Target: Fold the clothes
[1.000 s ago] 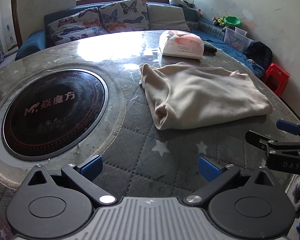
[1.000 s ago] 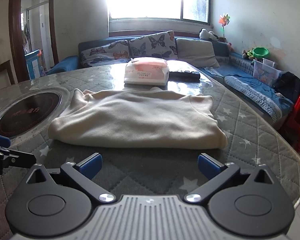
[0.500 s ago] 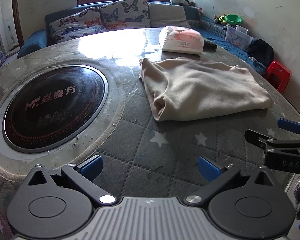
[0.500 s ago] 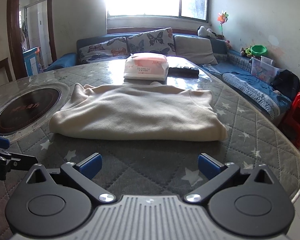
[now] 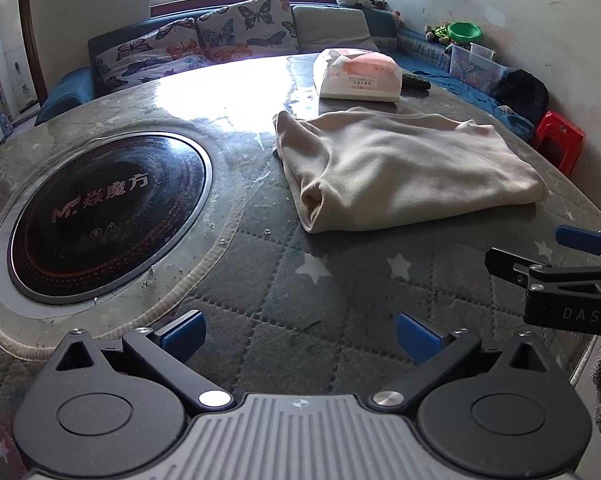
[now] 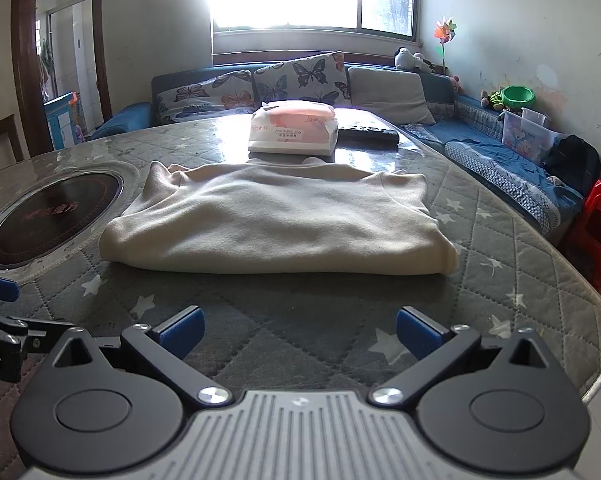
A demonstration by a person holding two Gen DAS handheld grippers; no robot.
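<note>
A beige garment (image 5: 404, 168) lies folded into a flat rectangle on the quilted star-pattern table (image 5: 300, 280); it also shows in the right wrist view (image 6: 276, 220). My left gripper (image 5: 300, 334) is open and empty, held over the table's near edge, well short of the garment. My right gripper (image 6: 299, 332) is open and empty, also short of the garment's near fold. The right gripper shows at the right edge of the left wrist view (image 5: 556, 264), and the left gripper at the left edge of the right wrist view (image 6: 0, 312).
A round black cooktop (image 5: 104, 216) is set into the table at the left. A pink-and-white tissue pack (image 5: 358, 76) and a black remote (image 6: 368, 135) lie behind the garment. A sofa with butterfly cushions (image 6: 300, 76) stands behind. A red stool (image 6: 596, 228) stands at the right.
Both grippers have drawn back a little from the garment and risen slightly. The garment has not moved. Both stay open.
</note>
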